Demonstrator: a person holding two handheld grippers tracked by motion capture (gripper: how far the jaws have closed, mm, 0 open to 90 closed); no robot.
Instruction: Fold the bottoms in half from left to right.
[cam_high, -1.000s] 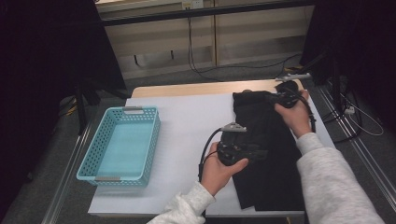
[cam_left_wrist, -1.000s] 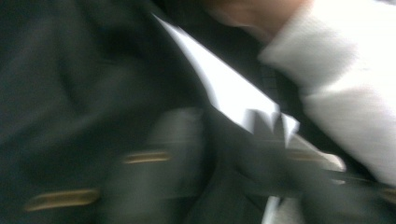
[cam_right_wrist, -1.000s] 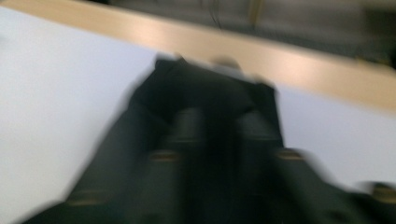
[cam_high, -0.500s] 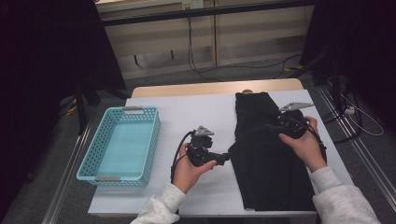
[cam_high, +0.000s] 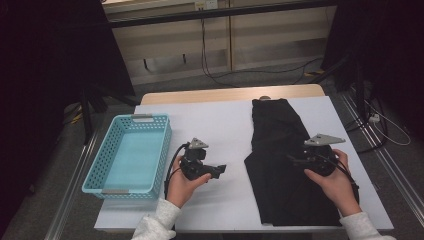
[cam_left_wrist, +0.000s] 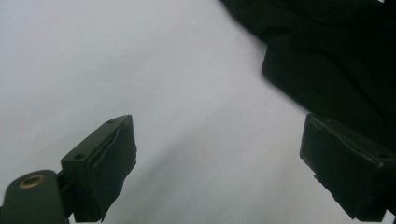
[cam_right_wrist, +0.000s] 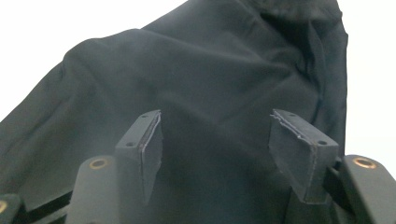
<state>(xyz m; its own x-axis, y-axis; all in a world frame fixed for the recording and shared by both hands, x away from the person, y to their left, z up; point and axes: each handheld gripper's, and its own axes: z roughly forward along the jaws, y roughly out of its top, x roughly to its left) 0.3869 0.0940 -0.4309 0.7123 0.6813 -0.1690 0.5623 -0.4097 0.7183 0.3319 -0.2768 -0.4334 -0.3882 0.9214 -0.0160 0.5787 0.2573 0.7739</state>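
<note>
White-covered counter (cam_high: 220, 125) with blue basket (cam_high: 131, 152) at left, black garment (cam_high: 285, 165) flat at right; left tool (cam_high: 220, 170) just opened wide beside it, right tool (cam_high: 295, 159) just opened above it, both empty; likely between folds, next regrip an edge.

On a white-covered table (cam_high: 220, 125), a black garment (cam_high: 285, 165) lies flat at the right, a turquoise basket (cam_high: 95, 172) stands at the left, with the left gripper (cam_high: 220, 170) between them and the right gripper (cam_high: 295, 160) over the cloth.
</note>
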